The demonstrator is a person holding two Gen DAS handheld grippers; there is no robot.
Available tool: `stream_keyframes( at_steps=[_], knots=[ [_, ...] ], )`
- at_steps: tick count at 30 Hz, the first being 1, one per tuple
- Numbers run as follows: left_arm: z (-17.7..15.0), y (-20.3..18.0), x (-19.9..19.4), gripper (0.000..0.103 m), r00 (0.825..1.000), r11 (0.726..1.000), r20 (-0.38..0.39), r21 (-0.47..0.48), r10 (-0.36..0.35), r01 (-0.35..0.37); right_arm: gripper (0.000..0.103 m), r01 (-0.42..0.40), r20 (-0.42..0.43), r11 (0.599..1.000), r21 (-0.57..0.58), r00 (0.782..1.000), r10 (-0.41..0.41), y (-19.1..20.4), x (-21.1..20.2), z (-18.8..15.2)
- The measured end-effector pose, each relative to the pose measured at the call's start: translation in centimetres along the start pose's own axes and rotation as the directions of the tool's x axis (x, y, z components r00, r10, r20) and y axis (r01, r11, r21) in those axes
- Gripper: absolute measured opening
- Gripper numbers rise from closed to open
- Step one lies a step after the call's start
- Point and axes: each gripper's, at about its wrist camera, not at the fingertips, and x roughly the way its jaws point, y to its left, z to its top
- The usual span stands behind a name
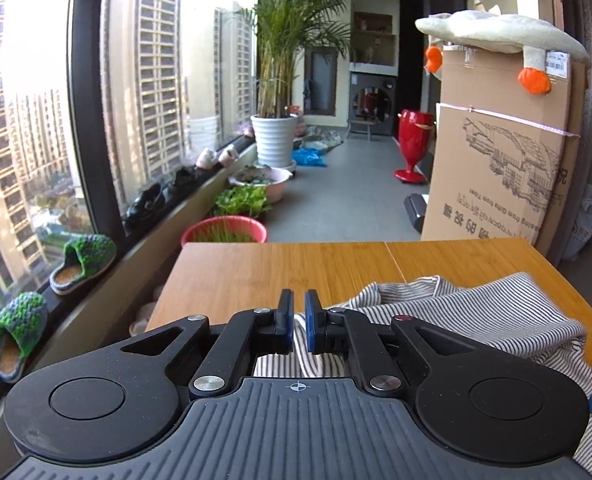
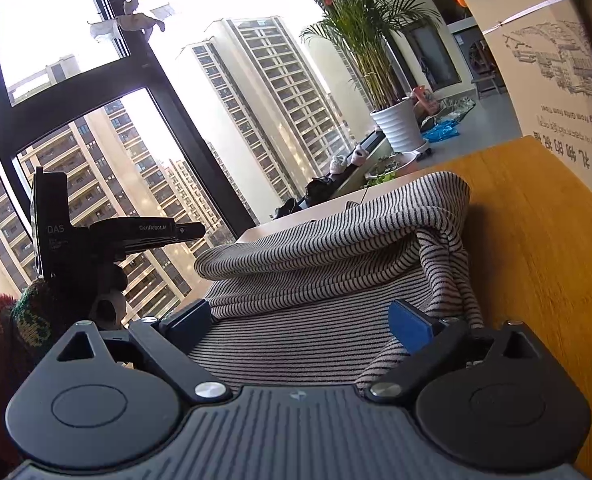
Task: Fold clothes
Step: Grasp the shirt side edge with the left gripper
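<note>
A black-and-white striped garment (image 1: 467, 316) lies bunched on the wooden table (image 1: 256, 276), to the right of my left gripper (image 1: 299, 326). The left gripper's jaws are nearly together with a thin gap and nothing between them, held above the table; some striped cloth shows beneath them. In the right wrist view the garment (image 2: 327, 248) is piled in folds straight ahead. My right gripper (image 2: 299, 320) is open wide, low over the cloth, its blue pads (image 2: 409, 326) on either side of a flat stretch of fabric. The left gripper's body (image 2: 96, 236) shows at the left of this view.
A large cardboard box (image 1: 503, 152) with a plush toy (image 1: 495, 36) on top stands past the table's far right edge. A window sill with slippers (image 1: 84, 260) runs along the left. Pink basins of plants (image 1: 224, 232) and a potted palm (image 1: 276, 136) sit on the floor beyond.
</note>
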Motion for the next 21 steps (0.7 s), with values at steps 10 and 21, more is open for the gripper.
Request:
stream_keyframes(
  at_steps=[10, 21],
  knots=[
    [-1.9, 0.5, 1.6, 0.054, 0.971, 0.984, -0.175, -0.102, -0.164, 0.148, 0.099, -0.003, -0.003, 1.0, 0.019, 1.0, 0.003, -0.2, 0.1, 0.0],
    [-0.3, 0.2, 0.2, 0.006, 0.999, 0.999, 0.019, 0.006, -0.037, 0.037, 0.1, -0.007, -0.003, 1.0, 0.029, 1.0, 0.007, -0.1, 0.0, 0.0]
  ],
)
